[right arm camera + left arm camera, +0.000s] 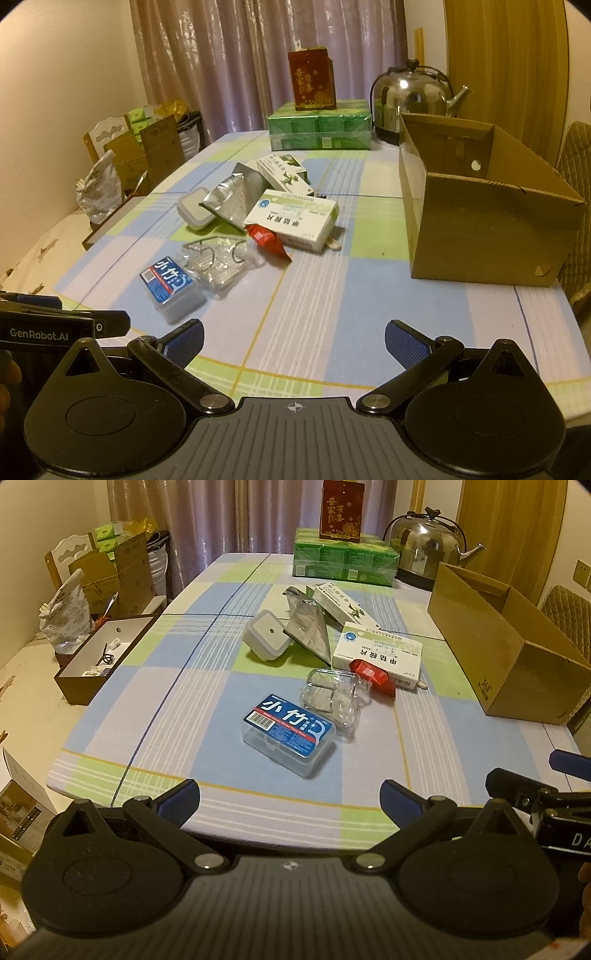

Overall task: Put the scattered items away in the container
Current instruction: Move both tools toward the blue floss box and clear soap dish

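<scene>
Clutter lay scattered near the middle of the checked tabletop. Leftmost, at about nine o'clock of the heap, sat a grey square case, with a silver foil pouch leaning just beside it. Toward six o'clock lay a blue-labelled clear box, touching a crumpled clear plastic pack whose contents were too blurred to tell, perhaps small sachets. A red packet rested against a white medicine box, and a green-printed carton lay at twelve o'clock. Well apart, at three o'clock, stood the open cardboard box, apparently empty. Left gripper and right gripper hovered over the near edge, jaws spread wide, holding nothing.
</scene>
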`<state>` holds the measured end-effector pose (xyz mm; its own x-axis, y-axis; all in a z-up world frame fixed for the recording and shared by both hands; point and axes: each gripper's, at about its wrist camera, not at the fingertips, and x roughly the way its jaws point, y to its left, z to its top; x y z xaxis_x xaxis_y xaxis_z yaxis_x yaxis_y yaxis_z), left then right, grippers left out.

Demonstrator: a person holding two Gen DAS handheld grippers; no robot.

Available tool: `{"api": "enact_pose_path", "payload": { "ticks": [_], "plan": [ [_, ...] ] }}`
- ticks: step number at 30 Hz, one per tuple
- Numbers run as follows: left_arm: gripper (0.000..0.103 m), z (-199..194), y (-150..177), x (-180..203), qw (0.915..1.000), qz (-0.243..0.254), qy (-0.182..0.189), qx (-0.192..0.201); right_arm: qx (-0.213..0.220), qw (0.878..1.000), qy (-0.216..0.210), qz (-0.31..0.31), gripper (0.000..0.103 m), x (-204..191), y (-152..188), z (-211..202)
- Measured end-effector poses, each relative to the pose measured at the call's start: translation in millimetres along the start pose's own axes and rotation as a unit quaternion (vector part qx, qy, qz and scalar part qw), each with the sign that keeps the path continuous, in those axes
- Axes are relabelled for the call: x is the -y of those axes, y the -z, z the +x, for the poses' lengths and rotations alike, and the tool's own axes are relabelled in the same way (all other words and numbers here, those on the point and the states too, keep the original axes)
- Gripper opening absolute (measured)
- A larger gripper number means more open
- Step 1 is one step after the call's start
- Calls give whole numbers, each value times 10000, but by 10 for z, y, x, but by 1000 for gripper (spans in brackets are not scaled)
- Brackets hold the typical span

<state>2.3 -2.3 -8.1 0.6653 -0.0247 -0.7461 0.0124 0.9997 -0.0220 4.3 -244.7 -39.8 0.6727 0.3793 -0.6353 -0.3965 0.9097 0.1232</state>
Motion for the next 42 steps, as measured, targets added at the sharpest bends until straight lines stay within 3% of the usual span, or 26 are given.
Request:
{"api": "enact_pose_path", "payload": {
  "ticks": [42],
  "plan": [
    [102, 65, 22, -57, 9998, 29, 172, -122, -121, 9997, -108, -198, 101, 6, 17, 68]
  ]
}}
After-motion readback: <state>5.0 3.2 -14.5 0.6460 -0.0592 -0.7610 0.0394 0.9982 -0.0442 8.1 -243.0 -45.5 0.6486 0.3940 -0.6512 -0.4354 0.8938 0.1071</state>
